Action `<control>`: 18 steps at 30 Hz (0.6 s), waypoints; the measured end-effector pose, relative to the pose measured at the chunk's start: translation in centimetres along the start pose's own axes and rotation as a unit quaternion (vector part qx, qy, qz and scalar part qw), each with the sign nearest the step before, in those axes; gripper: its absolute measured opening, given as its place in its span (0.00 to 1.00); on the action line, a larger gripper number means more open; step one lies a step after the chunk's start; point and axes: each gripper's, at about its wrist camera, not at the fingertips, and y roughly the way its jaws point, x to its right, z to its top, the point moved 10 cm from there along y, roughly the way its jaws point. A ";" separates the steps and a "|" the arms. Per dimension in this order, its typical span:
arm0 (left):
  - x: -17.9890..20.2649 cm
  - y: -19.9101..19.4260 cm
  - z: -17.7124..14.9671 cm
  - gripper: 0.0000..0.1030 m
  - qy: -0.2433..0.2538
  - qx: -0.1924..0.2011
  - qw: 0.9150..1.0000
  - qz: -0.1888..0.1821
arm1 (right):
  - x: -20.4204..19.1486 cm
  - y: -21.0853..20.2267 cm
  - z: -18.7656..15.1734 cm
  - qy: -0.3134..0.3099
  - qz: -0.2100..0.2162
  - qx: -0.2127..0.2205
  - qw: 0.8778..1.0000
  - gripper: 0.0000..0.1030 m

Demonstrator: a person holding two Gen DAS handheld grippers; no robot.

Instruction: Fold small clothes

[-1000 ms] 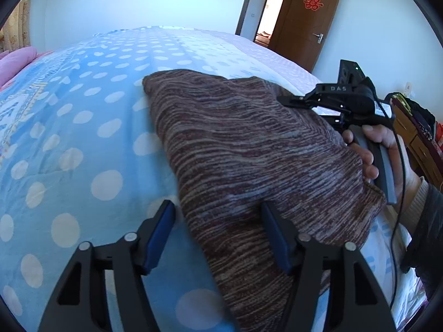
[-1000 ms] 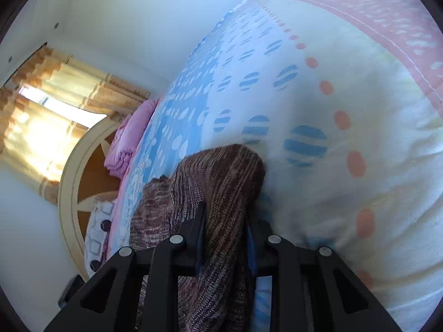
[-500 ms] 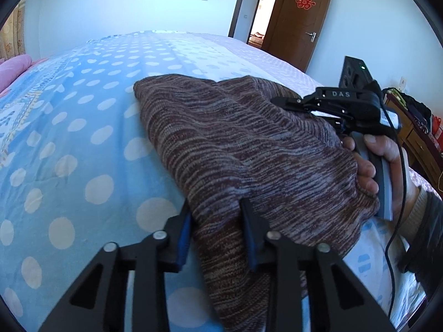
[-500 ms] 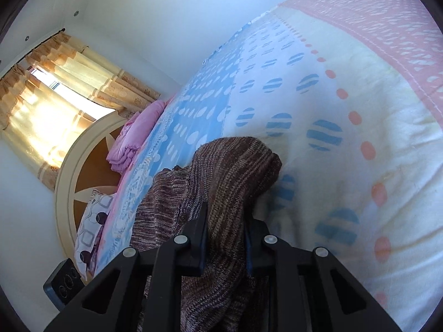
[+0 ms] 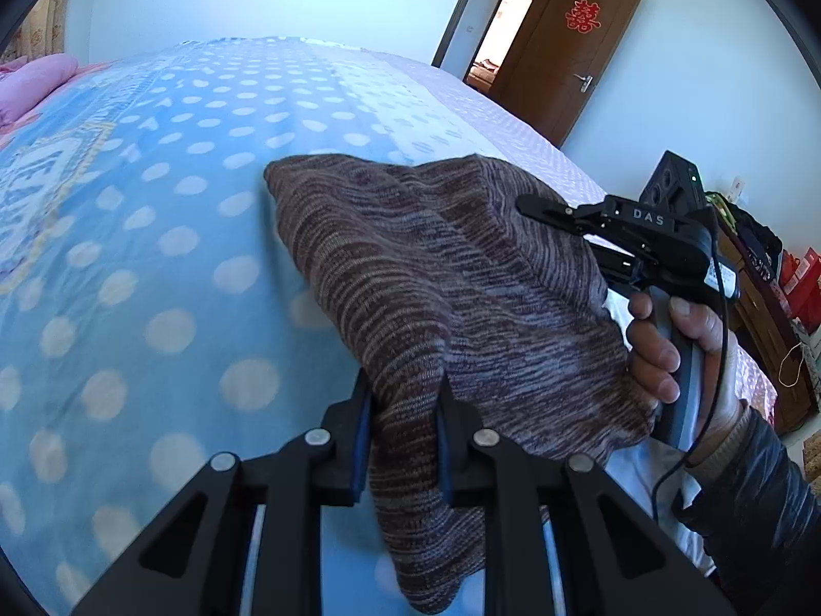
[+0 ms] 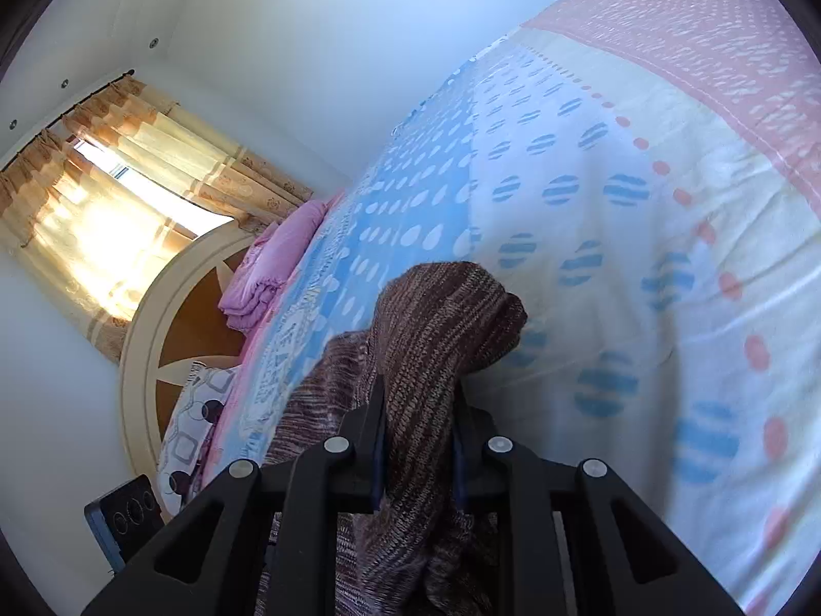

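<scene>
A brown and grey striped knit garment is held up over the blue polka-dot bed. My left gripper is shut on its near edge, the cloth bunched between the blue pads. My right gripper is shut on another edge of the same garment, which drapes over its fingers. In the left wrist view the right gripper shows at the garment's right side, held by a hand.
A pink folded blanket and a patterned pillow lie by the round headboard. A brown door stands open at the back right. Cluttered furniture sits right of the bed.
My left gripper has closed on the garment's near edge and lifted it. The garment now bunches higher off the bed. The right gripper stays shut on its edge.
</scene>
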 end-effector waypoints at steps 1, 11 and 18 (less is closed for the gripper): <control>-0.2 -0.6 -0.3 0.21 0.000 0.001 1.000 0.001 | -0.4 0.0 -0.3 0.001 0.002 -0.001 1.000 0.19; -2.6 -5.8 -2.3 0.20 -0.008 0.024 0.999 0.022 | -7.2 0.8 -4.4 -0.016 0.042 -0.011 0.999 0.19; -4.9 -8.9 -3.3 0.20 -0.016 0.042 0.998 0.046 | -11.1 3.1 -6.6 -0.026 0.062 -0.029 0.997 0.19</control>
